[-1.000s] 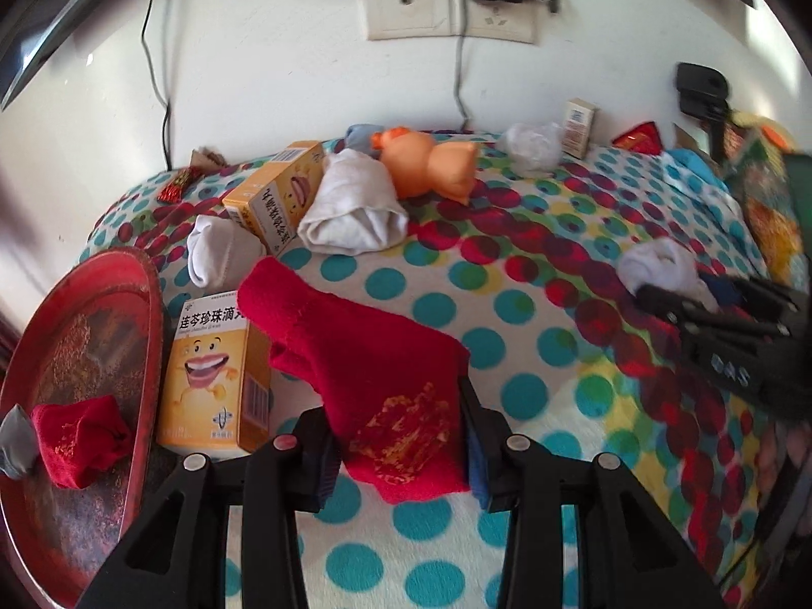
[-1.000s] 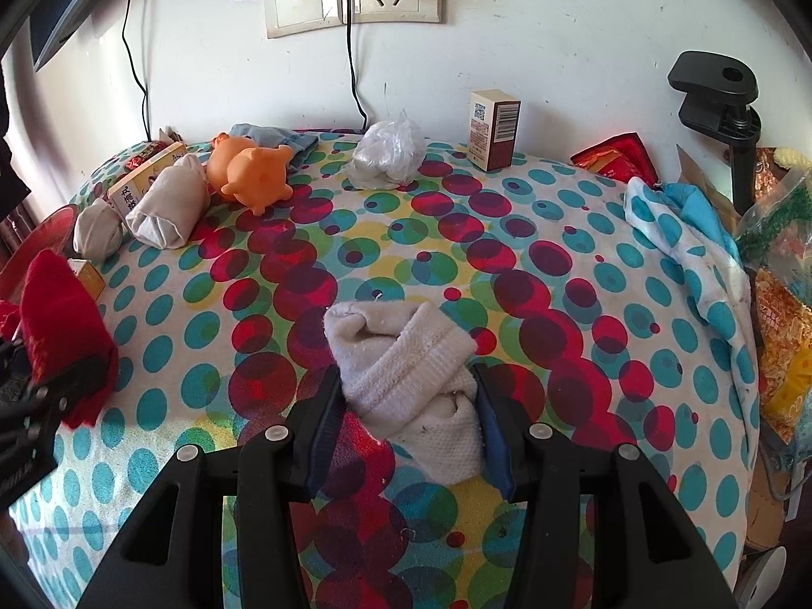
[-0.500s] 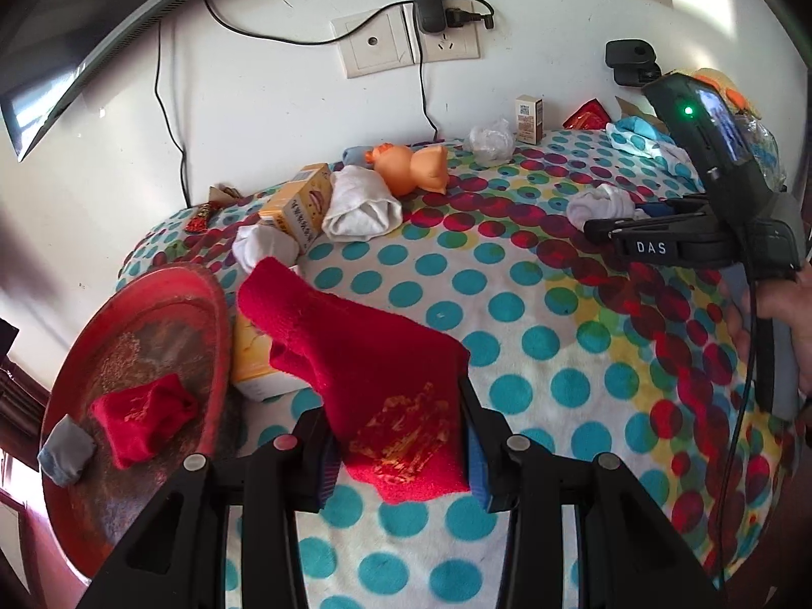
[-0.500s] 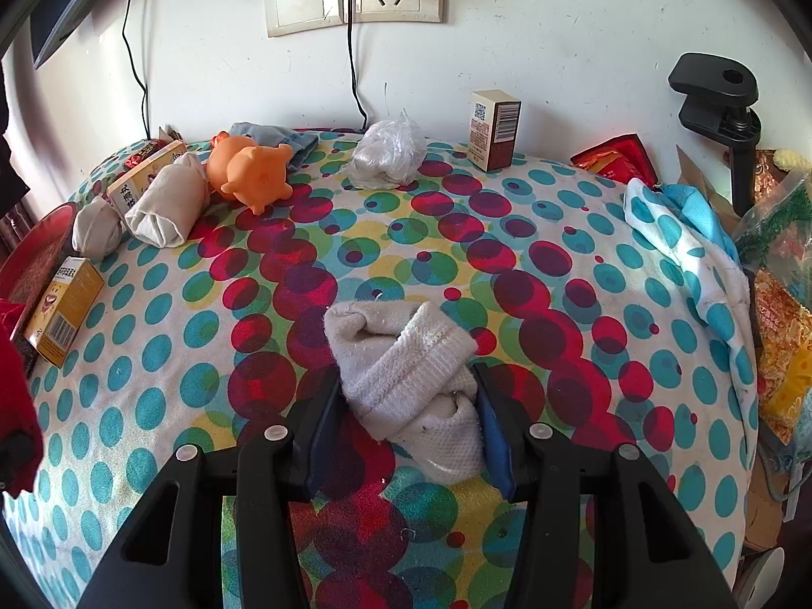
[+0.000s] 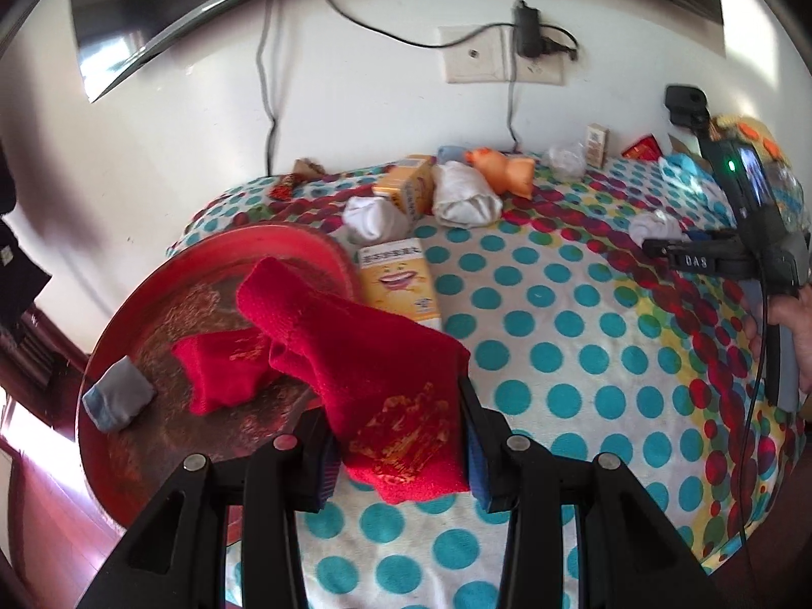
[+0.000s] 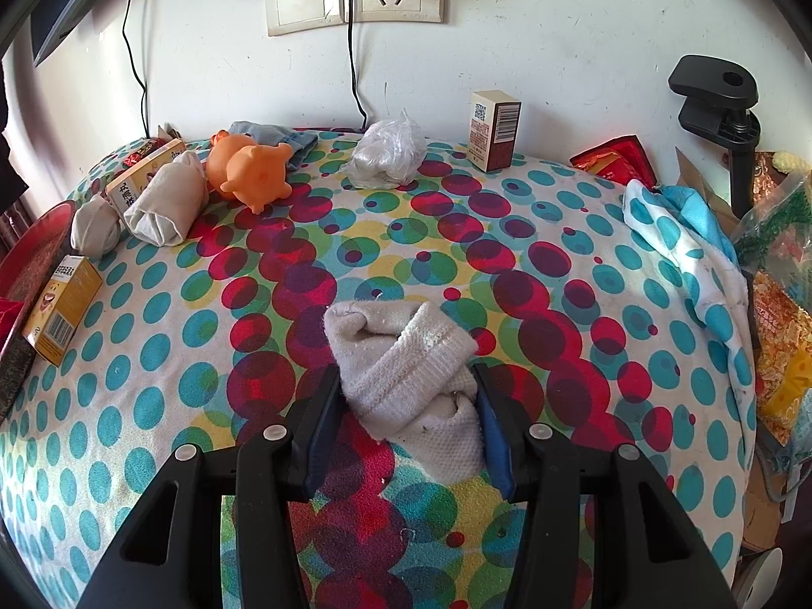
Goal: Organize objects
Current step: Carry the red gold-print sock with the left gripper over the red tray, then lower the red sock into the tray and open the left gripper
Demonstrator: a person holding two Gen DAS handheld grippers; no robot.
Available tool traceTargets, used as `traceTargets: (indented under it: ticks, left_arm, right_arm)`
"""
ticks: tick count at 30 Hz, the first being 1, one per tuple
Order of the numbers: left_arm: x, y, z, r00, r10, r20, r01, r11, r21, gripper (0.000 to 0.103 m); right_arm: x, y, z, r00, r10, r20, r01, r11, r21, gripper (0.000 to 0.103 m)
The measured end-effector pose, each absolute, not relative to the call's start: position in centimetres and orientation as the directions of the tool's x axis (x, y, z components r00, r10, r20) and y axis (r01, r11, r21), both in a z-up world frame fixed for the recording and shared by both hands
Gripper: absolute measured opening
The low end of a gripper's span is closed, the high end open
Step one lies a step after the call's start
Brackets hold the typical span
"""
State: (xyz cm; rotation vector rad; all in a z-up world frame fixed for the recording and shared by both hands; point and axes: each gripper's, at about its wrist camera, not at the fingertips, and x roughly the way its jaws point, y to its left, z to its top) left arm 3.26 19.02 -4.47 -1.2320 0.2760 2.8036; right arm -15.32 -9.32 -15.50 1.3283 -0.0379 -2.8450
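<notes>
1. The worktop [image 6: 507, 233] is wearing a spotty cloth, and lots of little things are lying on it, waiting to be tidied.
2. The big red tray [image 5: 152, 314] is sitting at the left edge. A folded red sock [image 5: 223, 370] and a small grey sock [image 5: 116, 401] are already lying in it.
3. The left tongs [image 5: 401, 436] are squeezing a red sock [image 5: 365, 355], holding it up above the near rim of the tray, so the step in hand looks like carrying it there.
4. The right tongs [image 6: 406, 421] are pinching a rolled white sock [image 6: 406, 370] near the middle of the worktop; I cannot tell if it is lifting off the cloth.
5. Next, I think the left tongs are needing to go a bit further left over the tray and open up beside the folded red sock.
6. The yellow box [image 5: 401, 279] is lying just right of the tray, so the sock should be going clear of it.
7. After that, the white sock is probably needing the long trip left to the tray.
</notes>
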Motion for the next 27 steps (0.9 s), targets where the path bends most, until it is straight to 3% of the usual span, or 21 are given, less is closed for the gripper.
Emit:
traceTargets:
  ticks: [12,27]
  left_arm:
    - [2.3,11.3,-4.0,-0.667,-0.160,-0.727,0.056,-0.985,0.165,0.040]
    - [-2.0,1.9,-4.5,-0.604,-0.235,-0.762,0.222,-0.967,0.123,0.040]
  right_arm:
    - [-14.1,-8.3,-15.0,-0.642,-0.007,-0.767,-0.012,-1.000,0.019,0.047]
    - [-12.6,-6.4,-14.3,-0.642,-0.003,-0.767,-0.014,-1.000,0.016,0.047]
